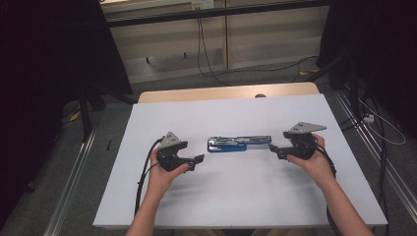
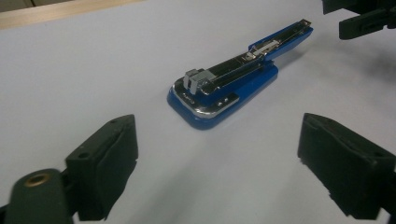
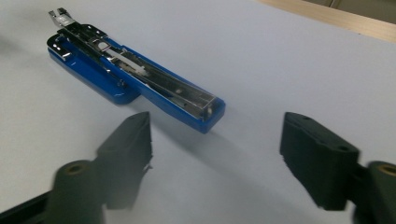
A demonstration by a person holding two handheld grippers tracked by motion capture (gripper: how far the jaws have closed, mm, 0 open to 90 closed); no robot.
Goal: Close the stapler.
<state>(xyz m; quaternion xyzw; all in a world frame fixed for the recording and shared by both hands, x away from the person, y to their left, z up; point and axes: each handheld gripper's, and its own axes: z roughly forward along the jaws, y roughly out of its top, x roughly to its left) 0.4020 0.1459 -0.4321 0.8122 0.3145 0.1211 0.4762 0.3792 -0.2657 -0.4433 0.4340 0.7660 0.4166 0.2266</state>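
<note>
The jaws of the left gripper [image 1: 197, 158] are spread wide with nothing between them; in the left gripper view one black pad [image 2: 105, 156] is seen at either side of bare white sheet. The jaws of the right gripper [image 1: 272, 147] are likewise held apart and empty, as is shown in the right gripper view by the pads [image 3: 317, 154] standing wide of each other.

A blue stapler [image 1: 238, 143] is taken as the landmark. It is laid flat on the white sheet [image 1: 236, 196] covering the table, opened out lengthwise so that its chrome magazine is exposed. The left gripper is placed just beside the stapler's left end, apart from it. The right gripper is placed close to the stapler's right end; touching cannot be judged from the high view, but a gap is shown in the right gripper view.

No object is set between either gripper and the stapler. Beyond the stapler, a strip of bare wooden table edge [image 1: 196, 93] is left uncovered. Further beyond, cables [image 1: 206, 59] are trailed across the floor.
</note>
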